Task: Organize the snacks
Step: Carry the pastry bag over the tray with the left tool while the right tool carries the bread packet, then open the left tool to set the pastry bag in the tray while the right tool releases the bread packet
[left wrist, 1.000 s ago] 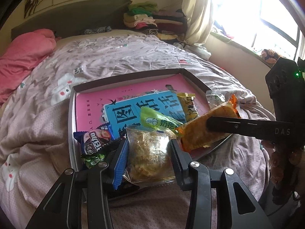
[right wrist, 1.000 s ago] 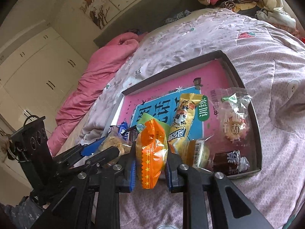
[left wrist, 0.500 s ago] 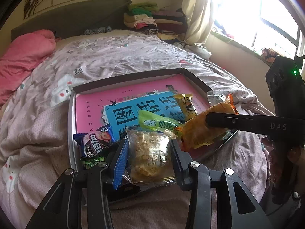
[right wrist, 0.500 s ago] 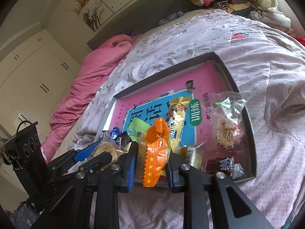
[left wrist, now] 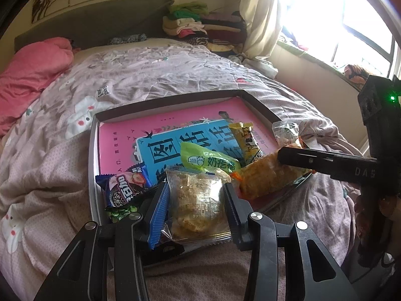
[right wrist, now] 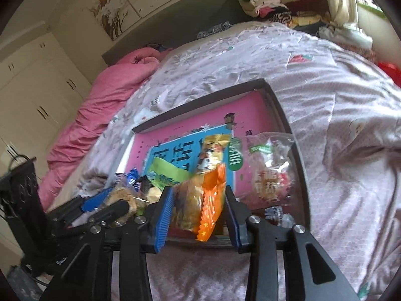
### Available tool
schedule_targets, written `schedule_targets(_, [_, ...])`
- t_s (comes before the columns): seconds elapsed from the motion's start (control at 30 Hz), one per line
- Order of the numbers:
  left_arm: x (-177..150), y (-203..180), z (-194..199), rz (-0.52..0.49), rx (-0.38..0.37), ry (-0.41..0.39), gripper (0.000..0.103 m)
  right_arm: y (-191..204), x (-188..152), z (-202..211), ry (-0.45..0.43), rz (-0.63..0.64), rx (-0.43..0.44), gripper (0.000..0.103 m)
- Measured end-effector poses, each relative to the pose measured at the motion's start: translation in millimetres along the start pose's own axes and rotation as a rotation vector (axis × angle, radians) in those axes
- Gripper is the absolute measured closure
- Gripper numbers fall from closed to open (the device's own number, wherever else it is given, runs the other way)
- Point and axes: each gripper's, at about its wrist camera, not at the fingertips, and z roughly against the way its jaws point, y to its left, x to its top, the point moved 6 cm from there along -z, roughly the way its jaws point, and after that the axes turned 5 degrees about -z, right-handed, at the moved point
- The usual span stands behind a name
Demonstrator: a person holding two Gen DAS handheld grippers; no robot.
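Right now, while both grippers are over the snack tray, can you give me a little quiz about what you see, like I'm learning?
1. True or false: the clear plastic packet of pale biscuits is gripped by the left gripper.
2. The big flat book in the dark-rimmed tray is: A pink and blue, B plain green, C white.
3. Which packet sits inside the right gripper?
Key: 1 true. 2 A. 3 The orange crimped-edge packet; those jaws have just been opening, with it loose between them.
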Motion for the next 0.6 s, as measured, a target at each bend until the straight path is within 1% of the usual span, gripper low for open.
schedule_targets(0.13, [0,1,0,0.000,0.001,-0.001,0.058,3,-1,2,-0.008,0.053,-0.050,0.061])
schedule_targets(0.27, [0,1,0,0.000,0.002,-0.001,0.058,4,-2,4,-0.028,0.093,-0.107,0.057])
schedule_targets(0.43, [0,2,-1,0.002,0.006,-0.001,0.056,6,-5,3,-0.040,0.125,-0.136,0.057])
schedule_targets(0.6, [-1,4,0,0.005,0.010,0.002,0.056,15,-10,-2,-0.034,0.165,-0.142,0.055])
